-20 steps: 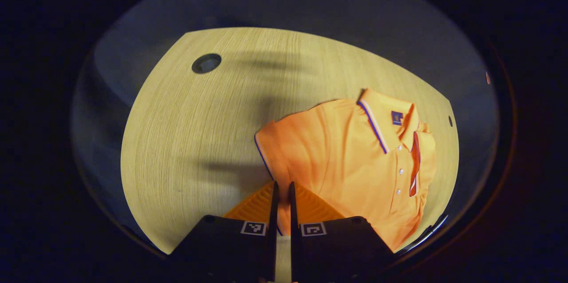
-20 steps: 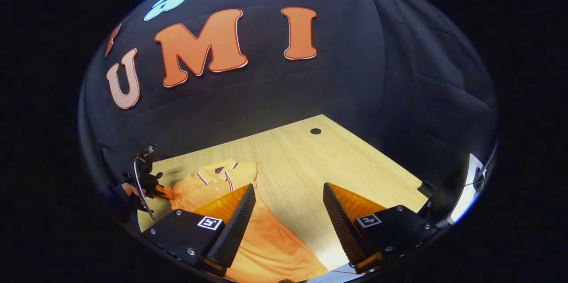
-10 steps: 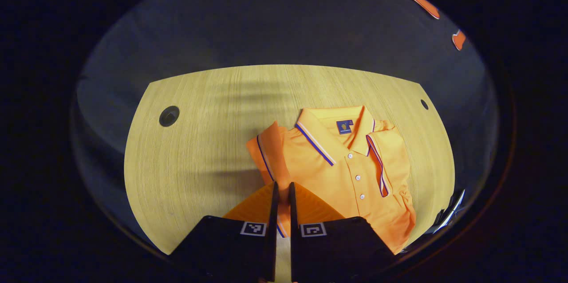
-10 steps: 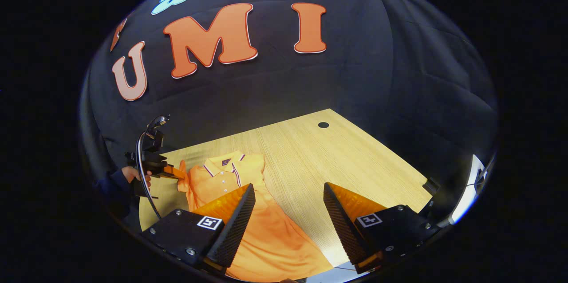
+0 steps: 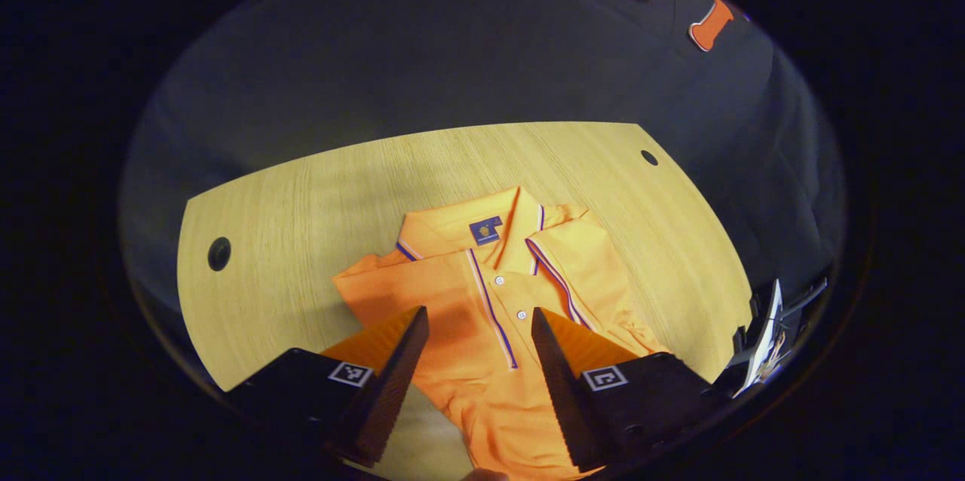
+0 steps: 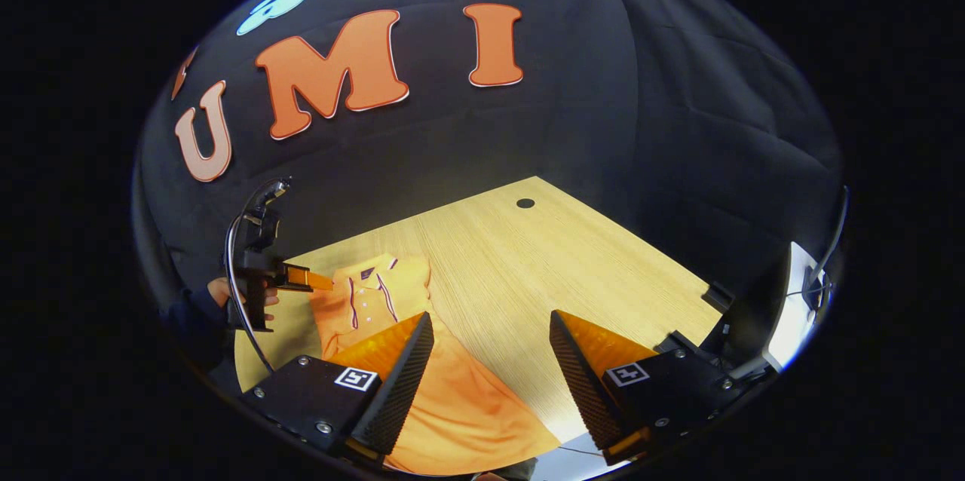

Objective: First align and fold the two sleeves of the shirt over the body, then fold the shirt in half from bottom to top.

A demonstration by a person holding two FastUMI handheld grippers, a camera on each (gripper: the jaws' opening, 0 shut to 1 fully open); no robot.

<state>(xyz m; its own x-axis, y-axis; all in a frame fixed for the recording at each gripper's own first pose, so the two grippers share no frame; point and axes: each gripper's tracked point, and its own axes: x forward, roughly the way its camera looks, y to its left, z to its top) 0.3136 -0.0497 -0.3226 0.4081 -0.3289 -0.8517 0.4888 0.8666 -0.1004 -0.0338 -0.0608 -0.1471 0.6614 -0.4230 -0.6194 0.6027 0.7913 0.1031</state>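
An orange polo shirt (image 5: 482,292) lies face up on the wooden table (image 5: 301,202), collar toward the far side. Both sleeves are folded in over its body. My left gripper (image 5: 479,313) hovers open above the chest with nothing between its fingers. In the right gripper view the shirt (image 6: 377,292) stretches from the left toward the front, its hem part (image 6: 460,405) passing under my right gripper (image 6: 490,317). That gripper stands open and empty above the hem's right side. A hand (image 6: 219,292) holds the left gripper (image 6: 317,280) over the shirt's left shoulder.
The table has round cable holes (image 5: 219,253) (image 5: 649,157), one seen far back (image 6: 525,203). Black cloth walls close the booth behind the table. Pale equipment stands off the table's right edge (image 5: 765,338) (image 6: 791,315). Bare wood (image 6: 528,262) lies right of the shirt.
My left gripper has opened and let go of the left sleeve, which now lies folded over the body; the gripper swung over the chest. My right gripper has barely moved.
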